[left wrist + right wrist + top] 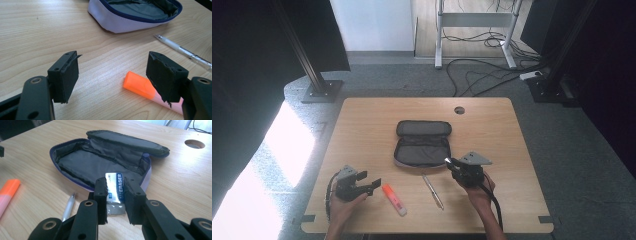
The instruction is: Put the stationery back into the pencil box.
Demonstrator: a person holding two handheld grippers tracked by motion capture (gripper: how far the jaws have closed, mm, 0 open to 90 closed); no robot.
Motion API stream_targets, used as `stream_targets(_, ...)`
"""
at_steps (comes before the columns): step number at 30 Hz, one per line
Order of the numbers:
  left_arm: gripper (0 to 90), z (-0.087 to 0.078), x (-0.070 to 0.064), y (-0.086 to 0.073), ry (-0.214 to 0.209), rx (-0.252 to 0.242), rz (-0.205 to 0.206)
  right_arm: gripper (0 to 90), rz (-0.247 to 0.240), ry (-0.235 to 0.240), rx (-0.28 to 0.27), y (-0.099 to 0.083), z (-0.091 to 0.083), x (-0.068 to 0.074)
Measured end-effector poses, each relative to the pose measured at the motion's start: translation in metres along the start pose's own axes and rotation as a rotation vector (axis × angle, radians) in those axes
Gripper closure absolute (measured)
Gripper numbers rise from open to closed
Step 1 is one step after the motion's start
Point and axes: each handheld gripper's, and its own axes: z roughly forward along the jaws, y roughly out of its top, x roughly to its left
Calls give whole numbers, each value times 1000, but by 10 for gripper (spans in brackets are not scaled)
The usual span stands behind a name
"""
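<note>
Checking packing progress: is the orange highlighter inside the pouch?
No, the highlighter lies on the table, outside the open pouch.

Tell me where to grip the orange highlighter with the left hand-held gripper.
Grip the highlighter across its barrel, just behind the orange cap, from above. It lies flat on the table; the left hand-held gripper is open, with the cap end already between its jaws.

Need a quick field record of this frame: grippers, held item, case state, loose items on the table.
left gripper: open, holding nothing, orange highlighter just ahead of its jaws
right gripper: shut on eraser, at the near edge of the case
pencil case: unzipped, lid folded back, interior looks empty
pen: lying loose on table, between highlighter and right gripper
likely next move: eraser goes into the case
</note>
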Motion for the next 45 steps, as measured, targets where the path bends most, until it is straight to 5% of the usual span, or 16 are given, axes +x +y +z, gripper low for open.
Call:
stream_targets(14, 267, 1, 0, -1, -5, 8, 1, 726, 22, -12, 19, 4, 20, -7)
stream_targets(45, 269, 0, 0, -2, -21, -17, -20, 726, -25, -56, 93, 23, 60, -10)
